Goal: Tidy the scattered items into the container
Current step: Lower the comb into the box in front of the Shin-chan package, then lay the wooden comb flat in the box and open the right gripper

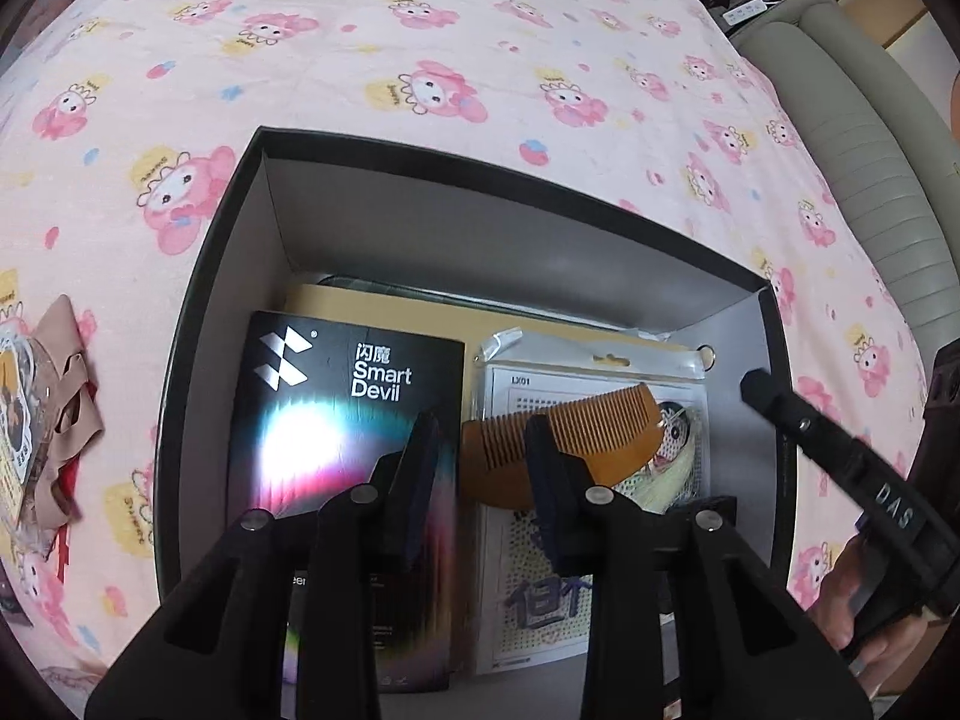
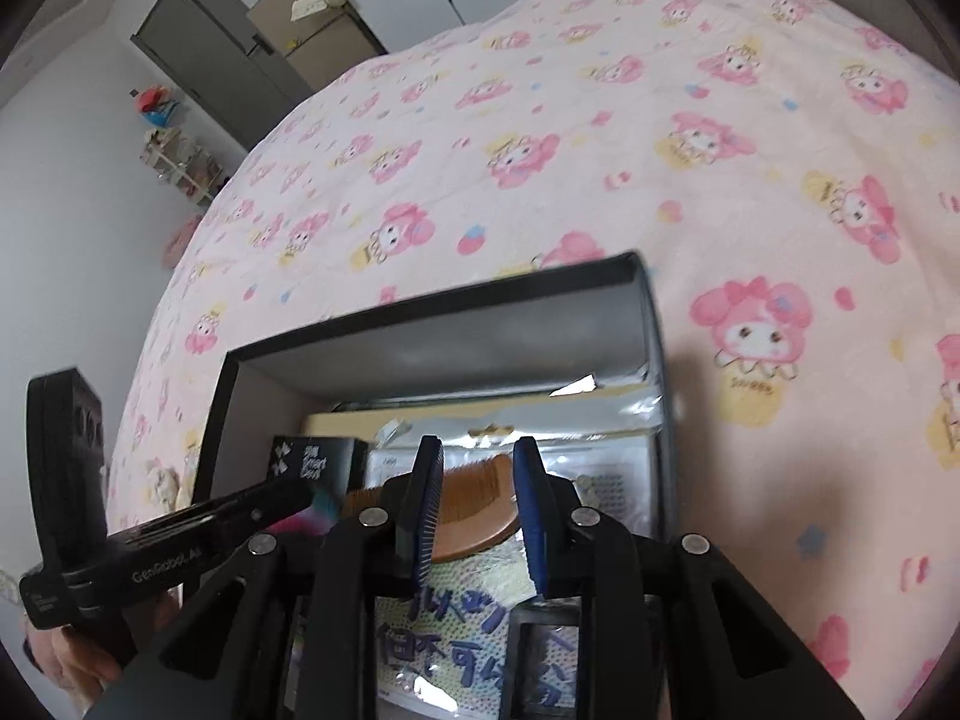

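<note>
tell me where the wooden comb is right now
The wooden comb lies inside the black box, on a clear plastic packet just right of the Smart Devil box in the left wrist view.

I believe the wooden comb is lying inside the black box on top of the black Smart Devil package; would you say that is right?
Not quite. The wooden comb is inside the black box, but it lies on the clear plastic packet with the dotted card, beside the black Smart Devil package, not on top of it. The left wrist view shows this most clearly.
</note>
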Demonstrator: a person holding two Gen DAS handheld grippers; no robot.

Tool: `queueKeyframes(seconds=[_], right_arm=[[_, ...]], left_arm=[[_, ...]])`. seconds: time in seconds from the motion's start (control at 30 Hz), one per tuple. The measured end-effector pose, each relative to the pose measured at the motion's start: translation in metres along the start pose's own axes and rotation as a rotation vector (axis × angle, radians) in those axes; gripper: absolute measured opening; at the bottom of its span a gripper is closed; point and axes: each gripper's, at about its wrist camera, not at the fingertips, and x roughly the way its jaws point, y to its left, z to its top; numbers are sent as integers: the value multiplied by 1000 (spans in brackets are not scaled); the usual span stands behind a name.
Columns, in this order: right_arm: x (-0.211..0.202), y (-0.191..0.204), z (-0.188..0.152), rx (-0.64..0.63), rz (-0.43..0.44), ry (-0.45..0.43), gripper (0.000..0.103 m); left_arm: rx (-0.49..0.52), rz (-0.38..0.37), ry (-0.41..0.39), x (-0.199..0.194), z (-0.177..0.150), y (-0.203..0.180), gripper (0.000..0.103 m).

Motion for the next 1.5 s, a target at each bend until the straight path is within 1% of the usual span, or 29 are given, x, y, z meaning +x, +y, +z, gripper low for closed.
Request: queueKeyframes(seconds=[0.07, 0.17, 0.23, 0.3, 0.37, 0.43, 0.5, 0.53, 0.6, 0.63, 0.7, 0.73, 0.8, 0.9, 1.0, 1.07, 1.13, 1.2, 1.23, 1.27, 1.3, 1.33, 1.4, 1.47, 1.5], right_arm=[[0, 0, 0, -10, 4, 5, 22], [4, 2, -1, -34, 25, 50, 22], [7, 4, -4, -45, 27, 78, 22], [10, 7, -6, -60, 30, 97, 22], [14, 11, -8, -74, 15, 97, 22], [19, 14, -9, -82, -6, 108, 22], [19, 13, -11, -79, -3, 112, 22], [18, 12, -11, -80, -6, 111, 22], [16, 12, -12, -88, -19, 112, 22], [16, 13, -14, -99, -22, 121, 22], [21, 17, -17, -132, 15, 177, 22], [25, 19, -20, -147, 35, 205, 22], [33, 24, -25, -179, 29, 235, 22], [52, 27, -29, -203, -11, 281, 22], [67, 24, -25, -172, -10, 311, 22], [69, 17, -14, -113, 11, 281, 22], [67, 7, -6, -48, -5, 245, 22], [60, 3, -3, -26, 22, 217, 22], [54, 3, -3, -23, 28, 203, 22], [50, 3, -4, -23, 22, 191, 22], [47, 2, -5, -24, 20, 184, 22], [45, 1, -5, -21, 28, 183, 22], [45, -1, -6, -8, 42, 198, 22], [48, 0, -8, -8, 39, 212, 22], [49, 4, -10, -12, 35, 216, 22]], left_arm=[[23, -13, 23, 6, -2, -4, 32], [76, -32, 102, 18, -9, -15, 33], [125, -46, 134, 23, -18, -26, 33], [143, -13, 163, 33, -21, -30, 32], [143, 32, 178, 44, -14, -29, 32], [133, 36, 161, 48, -3, -29, 32], [99, 23, 150, 48, 6, -26, 32], [74, 3, 144, 44, 8, -22, 32], [60, -29, 129, 37, 6, -16, 32], [68, -20, 130, 35, 4, -16, 32], [82, 2, 150, 37, 1, -13, 32], [80, 1, 166, 39, 0, -10, 32], [59, 4, 179, 42, 3, -7, 32], [24, -12, 139, 37, 7, -5, 33], [10, -19, 108, 34, 13, -5, 33], [10, -19, 98, 34, 17, -7, 33], [4, -26, 80, 33, 23, -7, 33], [-18, -33, 71, 36, 29, -6, 33], [-40, -25, 69, 41, 32, -5, 33], [-58, -20, 79, 46, 34, -4, 33], [-72, -31, 97, 52, 35, -4, 33], [-80, -53, 116, 58, 35, -6, 35], [-59, -48, 110, 62, 37, -14, 46], [-46, -39, 94, 62, 41, -21, 47], [-46, -48, 84, 60, 43, -22, 46]])
